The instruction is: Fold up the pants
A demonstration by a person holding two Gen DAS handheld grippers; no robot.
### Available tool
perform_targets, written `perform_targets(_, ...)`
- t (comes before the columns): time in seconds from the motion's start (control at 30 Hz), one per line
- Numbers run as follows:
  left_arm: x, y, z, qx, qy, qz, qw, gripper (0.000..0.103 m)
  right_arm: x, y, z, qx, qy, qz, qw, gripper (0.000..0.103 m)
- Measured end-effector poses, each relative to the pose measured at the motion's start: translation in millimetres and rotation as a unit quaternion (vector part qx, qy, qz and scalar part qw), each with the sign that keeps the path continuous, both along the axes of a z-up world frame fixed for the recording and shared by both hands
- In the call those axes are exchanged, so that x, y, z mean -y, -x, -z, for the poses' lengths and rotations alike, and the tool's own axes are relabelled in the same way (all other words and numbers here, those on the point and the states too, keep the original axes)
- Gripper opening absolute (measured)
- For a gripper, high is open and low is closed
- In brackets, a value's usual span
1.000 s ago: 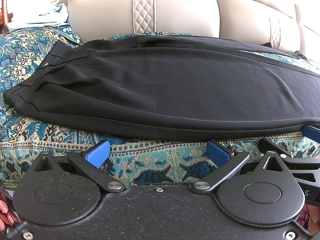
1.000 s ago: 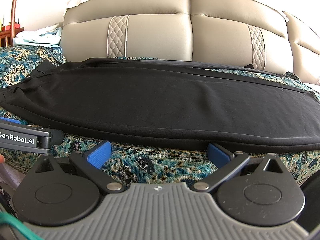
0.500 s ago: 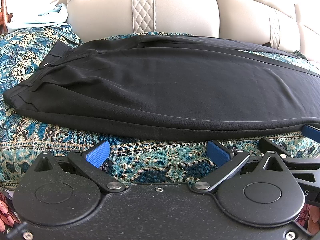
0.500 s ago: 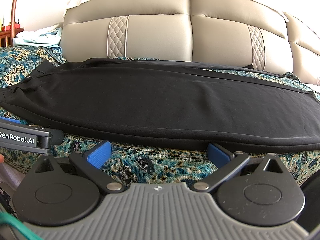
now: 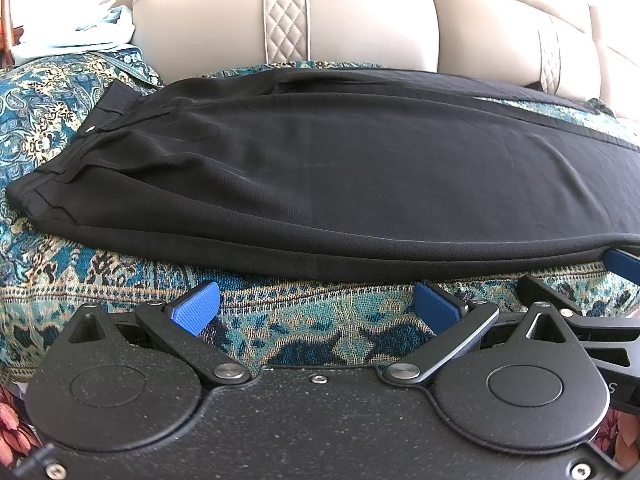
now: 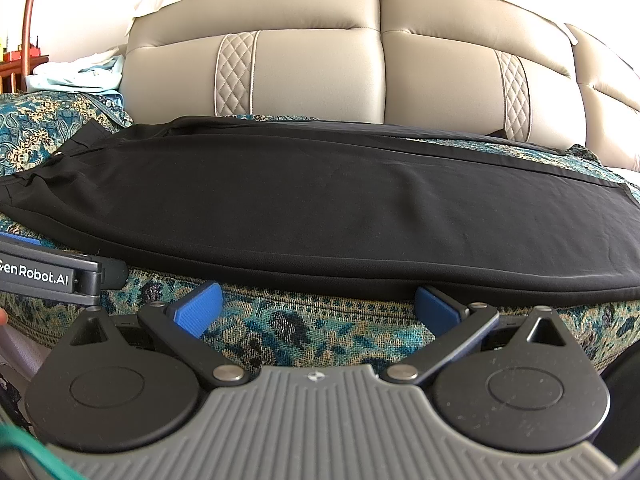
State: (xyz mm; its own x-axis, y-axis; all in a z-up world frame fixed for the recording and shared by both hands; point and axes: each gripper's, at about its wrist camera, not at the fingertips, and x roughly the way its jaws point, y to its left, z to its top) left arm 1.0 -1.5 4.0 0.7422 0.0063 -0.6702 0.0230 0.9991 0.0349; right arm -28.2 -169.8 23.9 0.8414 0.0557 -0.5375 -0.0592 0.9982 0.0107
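Black pants [image 5: 320, 176] lie flat across the sofa seat, folded lengthwise, waistband at the left and legs running off to the right. In the right wrist view the pants [image 6: 320, 208] fill the middle, with the leg hems at the far right. My left gripper [image 5: 316, 306] stands open just before the pants' near edge, nothing between its blue pads. My right gripper [image 6: 318, 308] is open too, its right pad close under the pants' near edge. The other gripper shows at each view's side.
A teal and gold patterned cover [image 5: 280, 316] lies over the seat under the pants. Beige leather backrests [image 6: 320, 72] rise behind. Light blue cloth [image 6: 80, 76] sits at the far left on the sofa. A wooden post [image 6: 30, 20] stands at the left.
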Motion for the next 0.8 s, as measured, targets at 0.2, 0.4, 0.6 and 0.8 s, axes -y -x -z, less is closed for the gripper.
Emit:
perform_targets(0.2,-7,-15,-12,-0.038,0.008,0.01,0.9992,0.103,4,-7,-5,-0.011,-0.005,0.001,1.0,0.103)
perform_targets(0.4,-35,-26,-48,-0.013,0.011,0.004,0.9999,0.103,16,-4,-25,0.022,-0.031,0.007,0.999,0.103)
perform_targets(0.6,-74,-86,-100,0.009,0.038,-0.038,0.9985,0.103,29,-51,-63,0.044,-0.049,0.029,0.997,0.103)
perform_targets(0.8,-125,-168,-136,0.014,0.07,-0.113,0.991,0.103,42,-117,-90,0.046,-0.081,0.049,0.994,0.103)
